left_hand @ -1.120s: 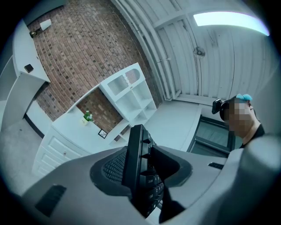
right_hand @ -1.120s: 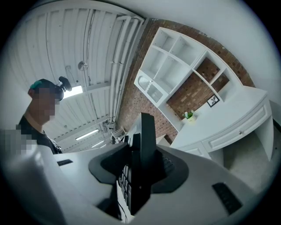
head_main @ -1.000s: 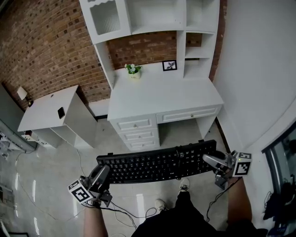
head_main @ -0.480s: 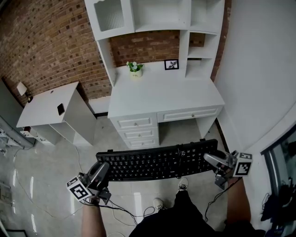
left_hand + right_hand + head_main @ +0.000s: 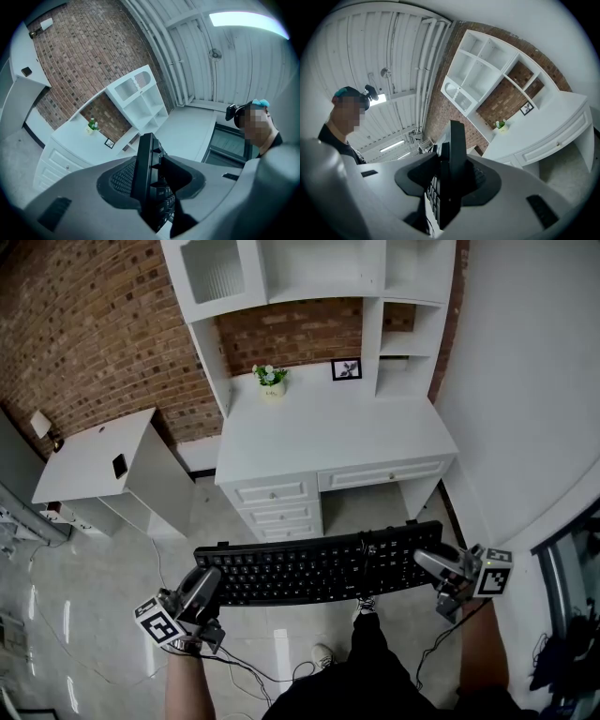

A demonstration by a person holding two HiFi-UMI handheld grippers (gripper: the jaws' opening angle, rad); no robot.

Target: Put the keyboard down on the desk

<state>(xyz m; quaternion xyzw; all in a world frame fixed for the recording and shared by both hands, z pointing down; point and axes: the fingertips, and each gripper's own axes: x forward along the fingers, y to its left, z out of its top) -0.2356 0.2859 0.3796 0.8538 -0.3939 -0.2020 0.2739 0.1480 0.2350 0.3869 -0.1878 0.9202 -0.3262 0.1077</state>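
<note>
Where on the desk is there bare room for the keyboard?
The desk top is bare from its front edge back to the potted plant and picture frame. Only that back strip under the shelves is occupied. The keyboard should fit in front.

Opening jaws on L gripper (image 5: 151,180), black keyboard (image 5: 143,159) edge-on btwn pads (image 5: 117,180), touching both. Behind: white desk (image 5: 70,138) w/ hutch (image 5: 140,101), potted plant (image 5: 92,124), small picture frame (image 5: 109,143).

Small potted plant (image 5: 270,381), white flowers, near framed picture (image 5: 345,369); white shelf unit (image 5: 309,273) above both; red brick wall (image 5: 94,324) behind; low white side cabinet (image 5: 89,457) at left, small dark object (image 5: 120,466) on top; loose cables (image 5: 251,669) on pale tiled floor (image 5: 84,615).
</note>
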